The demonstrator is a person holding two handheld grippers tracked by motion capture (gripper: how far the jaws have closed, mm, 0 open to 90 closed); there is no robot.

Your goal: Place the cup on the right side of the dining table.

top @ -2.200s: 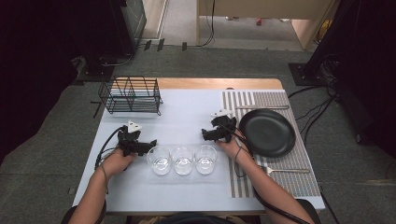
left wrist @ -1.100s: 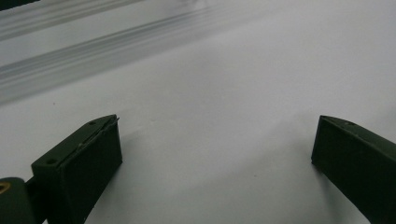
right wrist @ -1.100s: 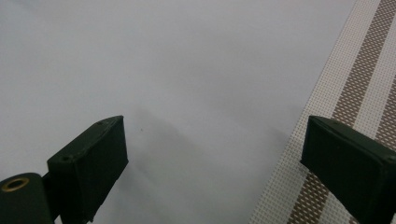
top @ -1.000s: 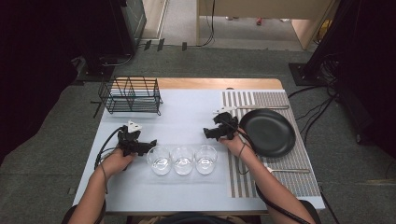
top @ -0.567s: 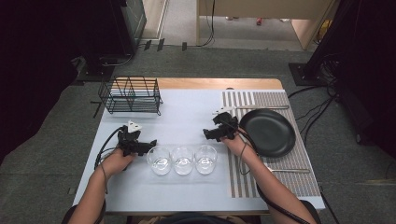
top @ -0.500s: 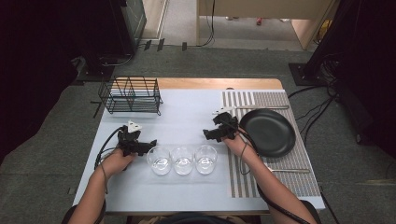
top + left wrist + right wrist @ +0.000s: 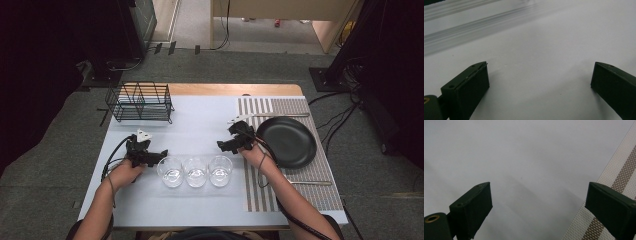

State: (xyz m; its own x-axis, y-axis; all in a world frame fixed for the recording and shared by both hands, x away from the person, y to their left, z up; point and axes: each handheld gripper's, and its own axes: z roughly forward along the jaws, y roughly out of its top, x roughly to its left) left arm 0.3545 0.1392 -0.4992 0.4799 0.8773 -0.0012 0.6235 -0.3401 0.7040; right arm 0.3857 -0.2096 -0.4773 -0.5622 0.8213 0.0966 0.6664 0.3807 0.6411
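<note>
Three clear glasses stand in a row near the table's front: left (image 7: 171,171), middle (image 7: 196,171), right (image 7: 220,170). My left gripper (image 7: 161,153) rests low on the white table just left of the left glass, jaws pointing toward it. In the left gripper view its jaws (image 7: 539,82) stand wide apart over bare tabletop with nothing between them. My right gripper (image 7: 221,146) hovers just behind the right glass, beside the placemat. Its jaws (image 7: 537,205) are also wide apart and empty, over the table and the mat's edge (image 7: 621,177).
A black plate (image 7: 286,141) lies on a striped placemat (image 7: 260,192) at the right, with cutlery behind it (image 7: 280,115) and in front of it (image 7: 305,182). A black wire rack (image 7: 140,102) stands at the back left. Cables trail from both grippers.
</note>
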